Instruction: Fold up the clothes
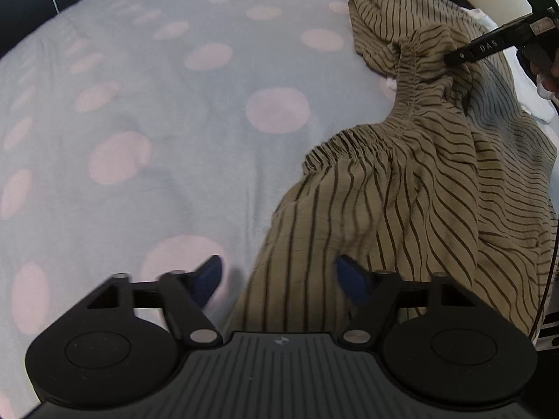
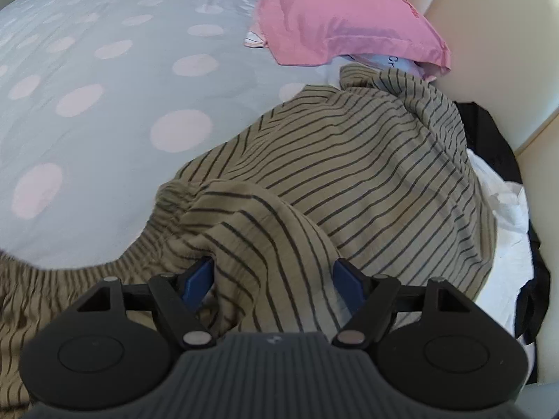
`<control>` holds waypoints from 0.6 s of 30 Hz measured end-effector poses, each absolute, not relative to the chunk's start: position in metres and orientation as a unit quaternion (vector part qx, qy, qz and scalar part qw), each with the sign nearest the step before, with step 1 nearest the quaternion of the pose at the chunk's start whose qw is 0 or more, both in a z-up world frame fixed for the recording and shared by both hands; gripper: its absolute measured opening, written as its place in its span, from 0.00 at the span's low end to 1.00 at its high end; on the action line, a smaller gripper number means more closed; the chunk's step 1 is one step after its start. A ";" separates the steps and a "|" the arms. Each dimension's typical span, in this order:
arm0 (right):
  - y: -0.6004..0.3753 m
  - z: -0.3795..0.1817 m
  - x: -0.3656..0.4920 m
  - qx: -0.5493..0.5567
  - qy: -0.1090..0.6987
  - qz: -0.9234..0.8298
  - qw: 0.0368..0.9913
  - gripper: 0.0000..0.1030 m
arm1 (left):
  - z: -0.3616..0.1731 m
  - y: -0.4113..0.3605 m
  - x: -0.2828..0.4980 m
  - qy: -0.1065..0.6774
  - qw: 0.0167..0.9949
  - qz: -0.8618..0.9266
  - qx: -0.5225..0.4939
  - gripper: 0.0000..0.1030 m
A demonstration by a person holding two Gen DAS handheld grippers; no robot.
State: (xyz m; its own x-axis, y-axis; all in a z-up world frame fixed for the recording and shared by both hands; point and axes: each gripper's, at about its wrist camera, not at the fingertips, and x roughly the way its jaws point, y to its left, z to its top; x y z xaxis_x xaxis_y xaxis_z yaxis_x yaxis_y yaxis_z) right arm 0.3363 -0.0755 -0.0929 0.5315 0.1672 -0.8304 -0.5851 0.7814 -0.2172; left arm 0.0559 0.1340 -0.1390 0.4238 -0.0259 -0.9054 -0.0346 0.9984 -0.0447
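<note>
A tan garment with thin dark stripes and a gathered elastic waistband [image 1: 412,181] lies crumpled on the right side of a bed. My left gripper [image 1: 279,276] is open, its blue pads either side of the garment's lower left edge, just above it. My right gripper [image 2: 274,279] is open too, with a raised fold of the same garment [image 2: 332,174] between its blue pads. In the left wrist view the right gripper's black body [image 1: 496,43] reaches in from the upper right onto the waistband.
The bed has a grey-blue cover with pale pink dots [image 1: 157,104]. A pink pillow [image 2: 342,17] lies at the head. White cloth [image 2: 503,202] and a dark item [image 2: 489,132] lie beside the garment by a cream wall [image 2: 489,52].
</note>
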 end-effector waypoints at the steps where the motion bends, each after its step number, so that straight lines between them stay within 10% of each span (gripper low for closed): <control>1: -0.074 -0.094 0.337 -0.240 0.429 0.225 0.841 0.52 | -0.140 0.135 0.057 0.539 0.842 0.003 -0.035 0.39; 4: -0.068 -0.093 0.332 -0.245 0.422 0.233 0.841 0.21 | -0.138 0.137 0.054 0.534 0.844 0.008 -0.046 0.21; 7: -0.064 -0.079 0.319 -0.248 0.409 0.242 0.844 0.10 | -0.126 0.144 0.049 0.524 0.849 0.017 -0.069 0.11; 18: -0.033 0.042 0.255 -0.215 0.290 0.266 0.894 0.06 | 0.001 0.217 -0.010 0.407 0.903 0.131 -0.047 0.06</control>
State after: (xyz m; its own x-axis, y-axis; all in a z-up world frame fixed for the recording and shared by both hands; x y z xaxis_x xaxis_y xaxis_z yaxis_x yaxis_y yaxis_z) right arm 0.2547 -0.0329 0.0418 0.6893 0.3516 -0.6334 -0.6009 0.7659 -0.2288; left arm -0.0095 0.2170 0.0005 0.6348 0.1989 -0.7466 -0.2757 0.9610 0.0215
